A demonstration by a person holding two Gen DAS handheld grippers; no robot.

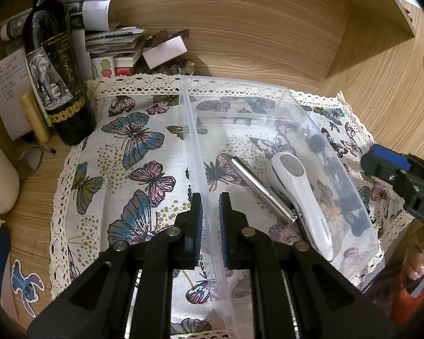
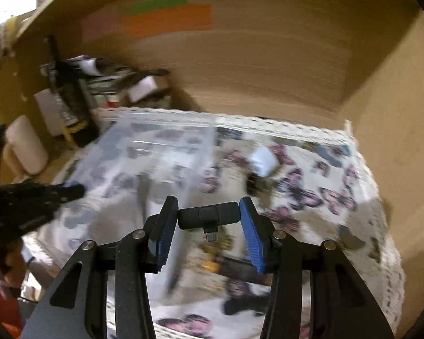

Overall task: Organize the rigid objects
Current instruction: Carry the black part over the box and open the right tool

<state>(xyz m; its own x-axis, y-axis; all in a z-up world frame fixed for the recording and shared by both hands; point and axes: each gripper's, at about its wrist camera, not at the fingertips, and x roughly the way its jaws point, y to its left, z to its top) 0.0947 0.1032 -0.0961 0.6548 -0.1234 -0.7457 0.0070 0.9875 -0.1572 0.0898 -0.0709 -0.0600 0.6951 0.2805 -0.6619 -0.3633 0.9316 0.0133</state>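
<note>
The clear plastic bin [image 1: 209, 169] wall is being pinched by the left gripper [image 1: 210, 223] fingers; a black USB-C dongle [image 2: 208, 216], clamped between the right gripper [image 2: 209, 227] fingers, is awaiting placement into the bin.

left tool [image 1: 210, 220]: black, blue pads, silver rivets | sleeve [image 1: 407, 302]: seemingly orange
</note>
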